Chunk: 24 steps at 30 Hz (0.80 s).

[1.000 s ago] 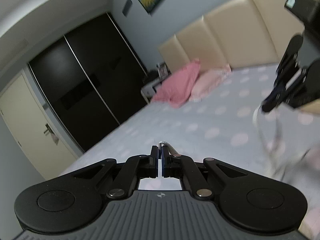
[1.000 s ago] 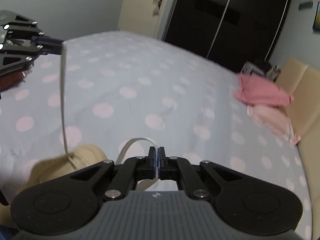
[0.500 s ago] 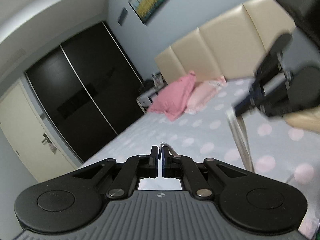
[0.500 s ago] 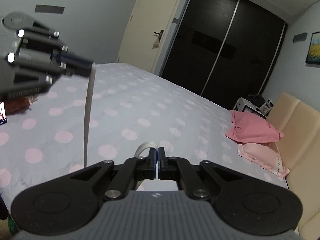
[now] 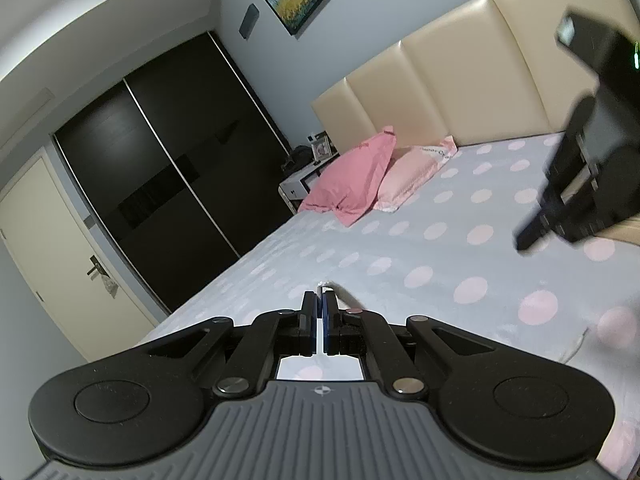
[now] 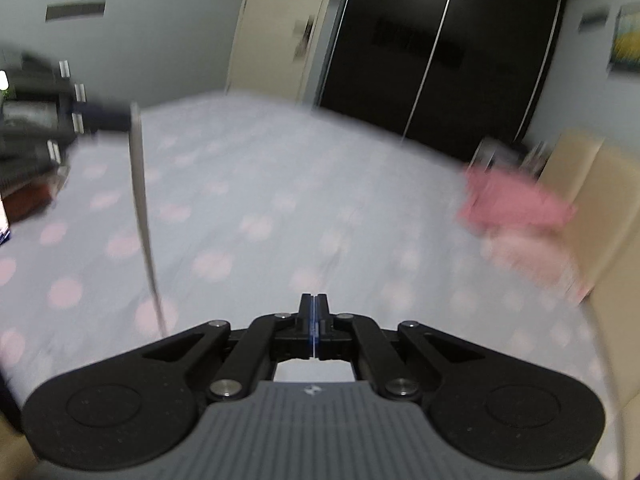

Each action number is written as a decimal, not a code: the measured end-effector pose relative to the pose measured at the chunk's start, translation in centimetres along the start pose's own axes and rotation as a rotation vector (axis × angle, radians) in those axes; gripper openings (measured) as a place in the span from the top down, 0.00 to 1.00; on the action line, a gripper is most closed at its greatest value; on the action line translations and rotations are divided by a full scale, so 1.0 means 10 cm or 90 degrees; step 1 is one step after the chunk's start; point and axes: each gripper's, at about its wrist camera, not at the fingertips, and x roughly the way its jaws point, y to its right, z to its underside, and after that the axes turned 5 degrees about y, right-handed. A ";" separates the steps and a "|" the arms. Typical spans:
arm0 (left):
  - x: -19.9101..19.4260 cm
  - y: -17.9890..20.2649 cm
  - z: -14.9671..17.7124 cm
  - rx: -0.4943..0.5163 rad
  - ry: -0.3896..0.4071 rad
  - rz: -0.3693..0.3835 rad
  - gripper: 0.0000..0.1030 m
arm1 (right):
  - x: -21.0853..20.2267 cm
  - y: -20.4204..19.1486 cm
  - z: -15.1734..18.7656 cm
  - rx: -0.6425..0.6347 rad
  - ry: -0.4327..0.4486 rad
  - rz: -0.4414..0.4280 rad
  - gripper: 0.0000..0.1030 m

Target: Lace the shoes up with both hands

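In the left wrist view my left gripper point(image 5: 320, 300) is shut on the end of a white shoelace point(image 5: 340, 295), which pokes out just past the tips. The right wrist view shows the same lace point(image 6: 140, 200) hanging taut and straight down from that left gripper point(image 6: 120, 114), then passing behind my right gripper's body. My right gripper point(image 6: 315, 300) has its jaws together with no lace between them. It also shows blurred at the right of the left wrist view point(image 5: 524, 242), with nothing hanging from it. A beige sliver that may be the shoe point(image 6: 10, 450) sits in the corner.
Both grippers are above a bed with a pale sheet with pink dots point(image 5: 420, 248). Two pink pillows point(image 5: 352, 176) lie by a cream padded headboard point(image 5: 460, 80). A dark sliding wardrobe point(image 5: 168, 168), a cream door point(image 5: 52, 260) and a small bedside stand point(image 5: 300, 184) lie beyond.
The lace loop that stuck out of my right gripper's jaws is gone from them. In the left wrist view no lace hangs below that gripper now. The left gripper keeps its hold.
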 end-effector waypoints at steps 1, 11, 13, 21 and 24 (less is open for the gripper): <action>0.02 0.00 0.03 0.000 -0.005 0.002 0.99 | 0.08 0.02 0.10 0.012 -0.026 -0.011 0.96; 0.09 0.00 0.23 0.000 -0.021 0.024 0.99 | 0.68 0.45 1.11 0.318 -0.238 -0.062 0.70; 0.10 0.00 0.24 0.001 -0.017 0.029 0.99 | 0.69 0.52 1.26 0.389 -0.258 -0.052 0.62; 0.17 0.00 0.32 -0.009 -0.021 0.044 0.99 | 0.94 0.73 1.71 0.635 -0.315 -0.024 0.59; 0.19 -0.01 0.37 -0.013 -0.025 0.046 0.99 | 1.05 0.76 1.83 0.680 -0.332 -0.007 0.53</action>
